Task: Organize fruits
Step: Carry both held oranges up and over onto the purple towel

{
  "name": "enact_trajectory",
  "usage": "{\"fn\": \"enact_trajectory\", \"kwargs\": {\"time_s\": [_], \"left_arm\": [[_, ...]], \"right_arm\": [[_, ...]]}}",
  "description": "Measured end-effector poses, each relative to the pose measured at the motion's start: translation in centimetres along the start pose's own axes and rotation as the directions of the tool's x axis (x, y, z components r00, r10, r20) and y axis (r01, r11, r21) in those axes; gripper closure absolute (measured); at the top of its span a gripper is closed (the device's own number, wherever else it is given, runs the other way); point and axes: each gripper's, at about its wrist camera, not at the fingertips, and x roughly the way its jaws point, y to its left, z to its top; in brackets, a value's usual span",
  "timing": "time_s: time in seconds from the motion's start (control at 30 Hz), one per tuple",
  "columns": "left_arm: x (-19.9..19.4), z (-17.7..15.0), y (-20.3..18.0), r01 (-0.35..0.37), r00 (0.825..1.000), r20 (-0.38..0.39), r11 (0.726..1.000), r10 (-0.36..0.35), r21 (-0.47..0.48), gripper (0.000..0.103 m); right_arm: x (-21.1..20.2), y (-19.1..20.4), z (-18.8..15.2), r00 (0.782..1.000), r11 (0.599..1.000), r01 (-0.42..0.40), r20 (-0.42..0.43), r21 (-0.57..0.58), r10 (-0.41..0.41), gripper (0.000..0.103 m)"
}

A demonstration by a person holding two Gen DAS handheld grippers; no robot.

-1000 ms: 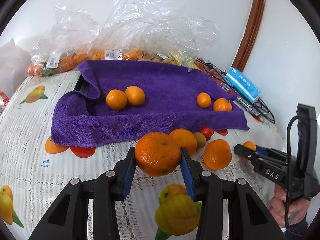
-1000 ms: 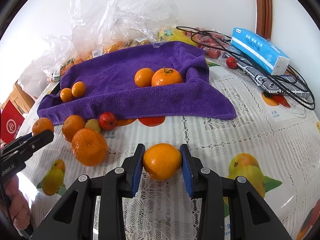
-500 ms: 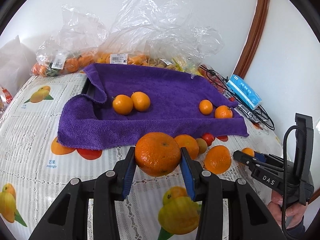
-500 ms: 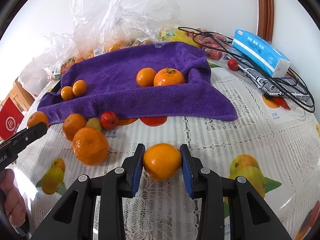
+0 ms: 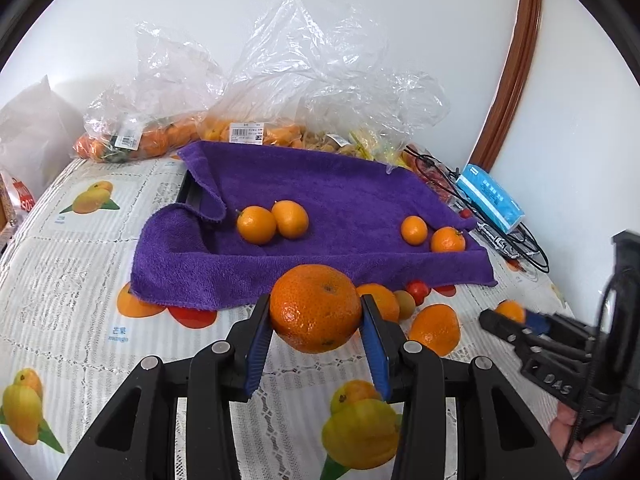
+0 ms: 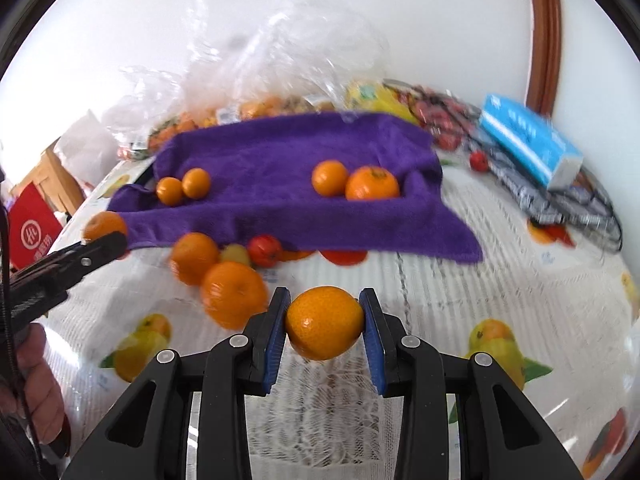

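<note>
Left tongs (image 5: 316,326) clamp a dimpled round orange (image 5: 315,307); right tongs (image 6: 323,330) pinch a smoother mandarin (image 6: 323,322).

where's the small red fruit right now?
The small round red fruit lies on the white lace tablecloth just below the purple towel's front edge, left of centre in the right wrist view, beside a small yellow-green fruit.

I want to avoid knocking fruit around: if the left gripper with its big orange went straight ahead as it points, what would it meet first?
Most likely the front edge of the purple towel, though depth is unclear. The left gripper holds the big orange; loose fruit lies just to its right.
</note>
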Motion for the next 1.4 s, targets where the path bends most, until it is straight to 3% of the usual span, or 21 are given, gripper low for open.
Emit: {"fn": "enact_trajectory", "kwargs": {"time_s": [0.23,0.47,0.63,0.77,1.07,1.4], "left_arm": [[-1.0,1.5,0.2,-0.011,1.0,-0.003,0.999,0.011,-0.03,0.063],[-2.3,4.9,0.8,-0.05,0.997,0.053,0.998,0.051,-0.035,0.063],[-1.5,7.3,2.1,-0.121,0.988,0.086,0.99,0.127,-0.072,0.063],[-0.1,8.3,3.1,-0.124,0.988,0.085,0.987,0.133,-0.103,0.063],[4.5,10.4,3.2,-0.126,0.989,0.064,0.985,0.134,-0.115,0.063],[7.7,8.2,4.0,-0.142,0.989,0.019,0.982,0.145,-0.122,0.063]], "right_arm": [[-2.0,1.3,2.9,0.998,0.999,-0.028,0.049,-0.019,0.029,0.067],[-2.9,1.5,6.8,0.991,0.999,-0.033,0.128,-0.011,0.034,0.067],[-2.4,0.9,9.3,0.985,1.0,-0.028,0.17,0.011,0.026,0.067],[-1.2,0.4,11.0,0.983,0.999,-0.039,0.183,0.026,0.033,0.067],[3.0,0.4,13.7,0.983,0.996,-0.08,0.169,0.044,0.071,0.067],[7.4,-0.3,11.1,0.992,0.993,-0.11,0.07,0.042,0.106,0.067]]}}
